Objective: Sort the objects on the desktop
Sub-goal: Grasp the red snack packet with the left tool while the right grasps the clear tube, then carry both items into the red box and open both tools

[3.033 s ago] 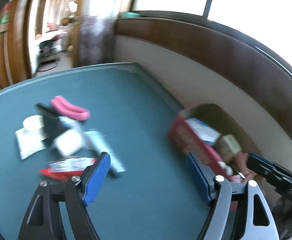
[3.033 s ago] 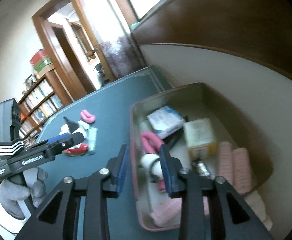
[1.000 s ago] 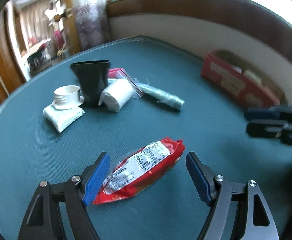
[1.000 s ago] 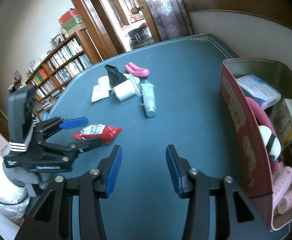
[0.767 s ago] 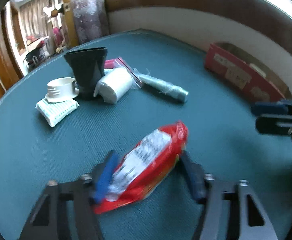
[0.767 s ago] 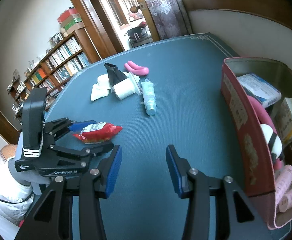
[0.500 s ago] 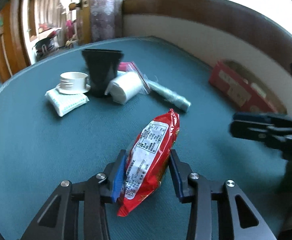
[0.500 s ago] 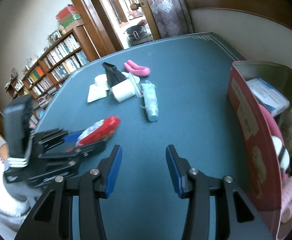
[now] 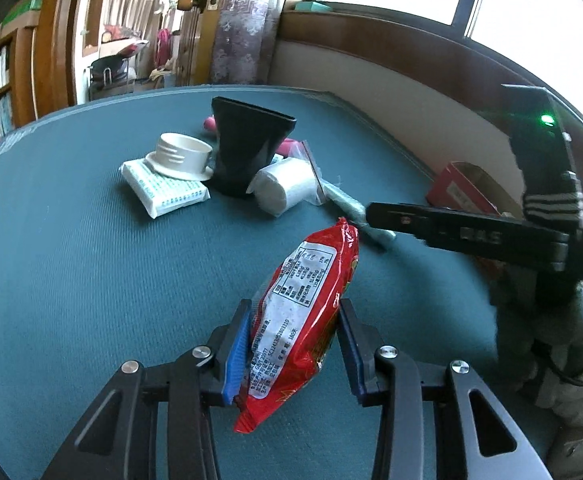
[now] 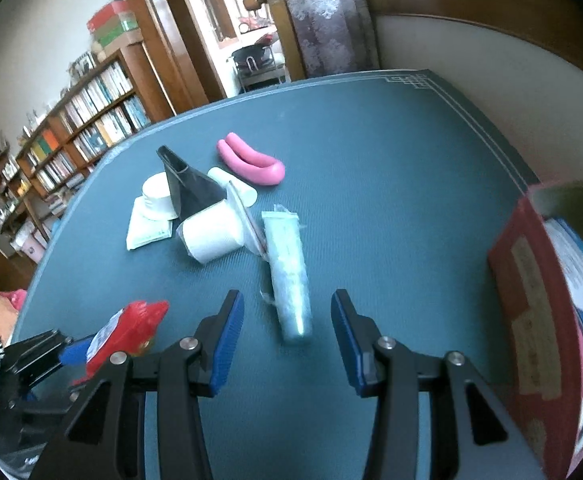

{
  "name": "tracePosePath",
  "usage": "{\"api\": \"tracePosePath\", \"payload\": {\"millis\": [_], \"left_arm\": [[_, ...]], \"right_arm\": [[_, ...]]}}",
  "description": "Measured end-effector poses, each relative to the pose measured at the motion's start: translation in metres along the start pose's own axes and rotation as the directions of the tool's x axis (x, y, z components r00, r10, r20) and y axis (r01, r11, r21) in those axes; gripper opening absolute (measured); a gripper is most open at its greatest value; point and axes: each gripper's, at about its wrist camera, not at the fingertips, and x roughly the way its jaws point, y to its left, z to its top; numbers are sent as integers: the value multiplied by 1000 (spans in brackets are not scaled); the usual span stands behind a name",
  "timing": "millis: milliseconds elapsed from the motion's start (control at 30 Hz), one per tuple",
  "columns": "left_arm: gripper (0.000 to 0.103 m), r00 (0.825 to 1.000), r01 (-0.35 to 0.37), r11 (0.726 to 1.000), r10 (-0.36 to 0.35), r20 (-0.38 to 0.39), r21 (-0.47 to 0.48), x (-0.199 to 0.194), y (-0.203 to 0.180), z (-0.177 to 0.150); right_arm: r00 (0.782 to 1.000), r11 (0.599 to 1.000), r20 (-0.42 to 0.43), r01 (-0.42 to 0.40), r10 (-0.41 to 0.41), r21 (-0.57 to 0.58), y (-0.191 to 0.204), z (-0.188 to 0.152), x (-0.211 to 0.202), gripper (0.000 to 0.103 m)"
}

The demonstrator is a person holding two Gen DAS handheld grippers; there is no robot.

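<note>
My left gripper is shut on a red snack packet, which is lifted off the green table and points away from me. The right wrist view shows that same packet at the lower left in the left gripper. My right gripper is open above the table, nothing between its fingers, just short of a pale green tube. In the left wrist view the right gripper reaches in from the right, over the tube.
A cluster lies further back: black funnel-shaped nozzle, white roll, white cap on a tissue pack, pink curved piece. A red box holding several items stands at the right. A bookshelf fills the left background.
The left gripper closed on the red packet and lifted it, rolling it from lying crosswise to pointing away. The right gripper moved left from beside the red box toward the pale green tube.
</note>
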Motion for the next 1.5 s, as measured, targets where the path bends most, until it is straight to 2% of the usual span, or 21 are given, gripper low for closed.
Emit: {"api": "tracePosePath", "payload": {"millis": [67, 133, 200, 267, 533, 767, 933, 1067, 1200, 1367, 1500], "left_arm": [[42, 1000, 7, 1000, -7, 0, -4, 0, 1, -1], [43, 1000, 12, 1000, -12, 2, -7, -1, 2, -1], [43, 1000, 15, 1000, -15, 1, -13, 0, 3, -1], [43, 1000, 18, 1000, -18, -3, -20, 0, 5, -1], [43, 1000, 11, 1000, -12, -7, -17, -3, -1, -2], [43, 1000, 19, 1000, -19, -3, -9, -7, -15, 2], [43, 999, 39, 999, -39, 2, 27, -11, -38, 6], [43, 998, 57, 997, -58, 4, 57, -11, -58, 11], [43, 997, 77, 993, -77, 1, 90, -9, -79, 16], [43, 994, 110, 985, -110, -8, 132, -6, -106, 21], [43, 992, 128, 980, -127, -18, 153, -2, -125, 25]], "right_arm": [[999, 999, -6, 33, -34, -38, 5, 2, 10, 49], [998, 996, -33, 59, -61, -61, 8, 3, 22, 41], [996, 993, -27, 83, -85, -79, 8, 0, 25, 26], [996, 993, -28, 84, -86, -82, 6, -1, 22, 24], [1000, 1000, -8, 22, -22, -13, -5, -15, -6, 23], [997, 1000, 75, -25, 24, 14, -11, -25, -54, 23], [990, 999, 138, -29, 23, 40, -25, -36, -91, 23], [982, 997, 190, 4, -18, 77, -51, -44, -125, 23], [969, 989, 222, 77, -104, 125, -91, -53, -153, 23], [954, 967, 211, 176, -214, 184, -140, -68, -172, 23], [941, 950, 200, 230, -272, 210, -169, -71, -179, 23]]}}
